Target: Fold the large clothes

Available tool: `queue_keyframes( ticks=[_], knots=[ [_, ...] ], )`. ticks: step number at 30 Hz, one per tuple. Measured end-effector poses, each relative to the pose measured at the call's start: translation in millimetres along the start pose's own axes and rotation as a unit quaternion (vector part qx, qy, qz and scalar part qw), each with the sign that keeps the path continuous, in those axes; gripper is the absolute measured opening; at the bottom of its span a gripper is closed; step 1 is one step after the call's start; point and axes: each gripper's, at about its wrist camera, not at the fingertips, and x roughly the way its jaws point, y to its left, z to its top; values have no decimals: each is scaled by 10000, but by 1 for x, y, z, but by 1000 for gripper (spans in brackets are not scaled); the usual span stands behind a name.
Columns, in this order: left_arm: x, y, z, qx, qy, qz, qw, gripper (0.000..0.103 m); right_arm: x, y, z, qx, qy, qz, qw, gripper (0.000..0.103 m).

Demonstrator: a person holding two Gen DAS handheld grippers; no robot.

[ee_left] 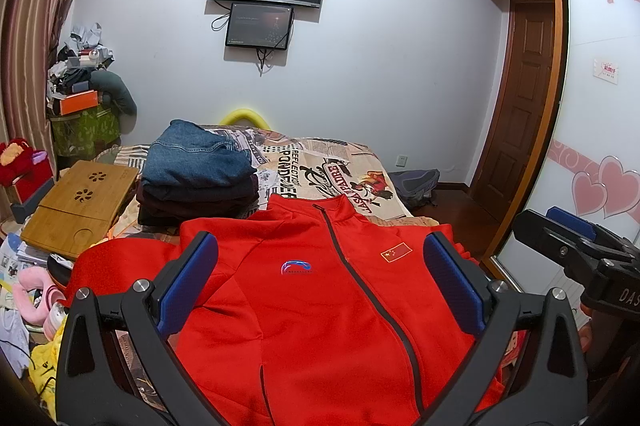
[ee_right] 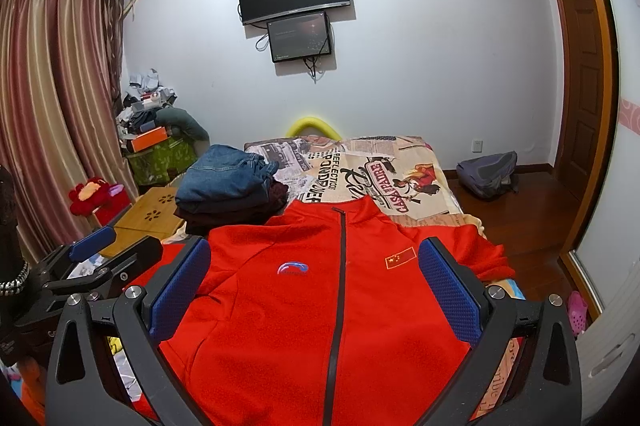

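Here, as seen from the bedside:

1. Bed [ee_left: 360, 153], newspaper-print cover, bearing everything below.
2. Red jacket [ee_left: 320, 286], zipped, laid face-up and flat on the near end of the bed, collar toward the far wall, sleeves spread to both sides.
3. Stack of folded clothes [ee_left: 200, 169], jeans topmost, on the bed beyond the jacket's left shoulder.
4. Left claw [ee_left: 320, 282], blue pads spread wide, held above the jacket, gripping nothing.
5. Right claw [ee_right: 316, 286], likewise spread wide over the jacket, empty.
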Motion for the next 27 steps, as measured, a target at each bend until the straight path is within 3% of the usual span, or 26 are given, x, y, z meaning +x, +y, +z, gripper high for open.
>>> queue_keyframes(
  ticks=[27],
  knots=[
    [8,11,3,-82,-13,-5,10000,103,7,2,0,-56,18,-74,10000,103]
  ],
)
